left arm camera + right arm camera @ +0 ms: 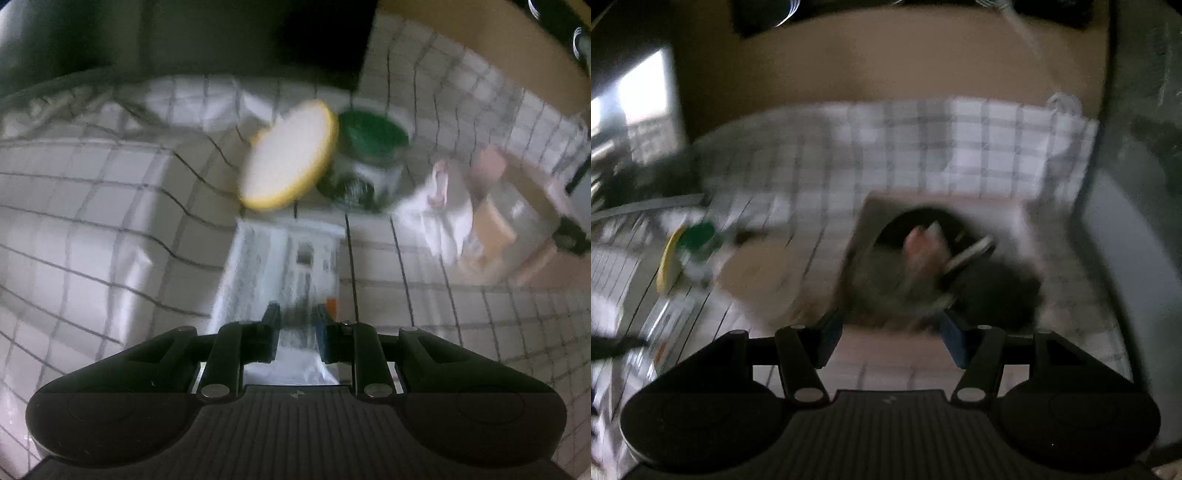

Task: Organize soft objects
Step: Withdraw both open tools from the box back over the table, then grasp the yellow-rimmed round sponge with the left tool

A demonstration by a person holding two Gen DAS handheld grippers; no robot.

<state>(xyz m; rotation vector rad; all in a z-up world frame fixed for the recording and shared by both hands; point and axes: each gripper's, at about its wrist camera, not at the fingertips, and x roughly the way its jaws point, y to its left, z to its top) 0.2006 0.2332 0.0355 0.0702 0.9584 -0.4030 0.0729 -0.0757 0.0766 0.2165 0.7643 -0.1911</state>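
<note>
In the left wrist view my left gripper (295, 314) is shut on a white folded cloth (284, 258) that stretches ahead over the checked cover (92, 206). A round yellow-rimmed white sponge pad (288, 155) leans against a green-lidded jar (369, 155). To the right, a clear container (509, 229) holds soft white and pink items. In the right wrist view, blurred, my right gripper (890, 325) is open with a grey furry soft thing (886, 288) between its fingers, in front of a box (997, 221) holding a pink item (923, 247).
The checked cover (960, 147) spreads over the surface in both views. A dark block (240, 37) stands at the back. A tan board (498, 48) runs along the far right. The yellow pad (668, 258) and green jar (698, 236) show at the left of the right wrist view.
</note>
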